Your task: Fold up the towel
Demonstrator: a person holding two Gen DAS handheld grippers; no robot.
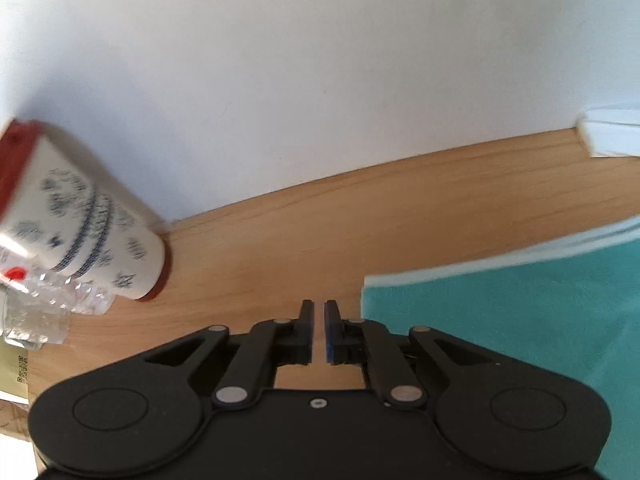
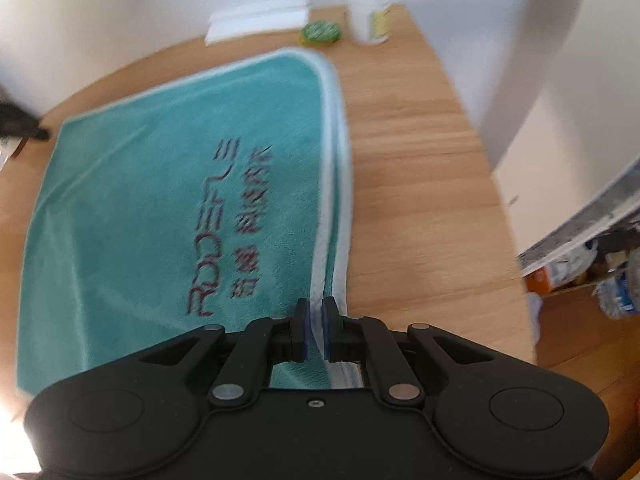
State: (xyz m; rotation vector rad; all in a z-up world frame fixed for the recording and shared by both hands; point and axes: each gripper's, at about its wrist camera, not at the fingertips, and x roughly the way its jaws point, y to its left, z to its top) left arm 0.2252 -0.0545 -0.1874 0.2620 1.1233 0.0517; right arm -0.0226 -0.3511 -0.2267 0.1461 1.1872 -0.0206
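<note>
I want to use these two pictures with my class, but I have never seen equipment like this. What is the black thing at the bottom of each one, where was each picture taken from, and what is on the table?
The black shape is a hand-held gripper with two jaws; a person carries one in each hand, and a camera on each looks forward along it. One picture comes from the left gripper, the other from the right gripper.

On the wooden table lies a teal towel with a white border, folded double. At the back stand a white tub and a green lid; the left view shows a patterned cup.

Both pairs of jaws are nearly closed. The left holds nothing; the right sits over the towel's edge, though a grip is unclear.
</note>
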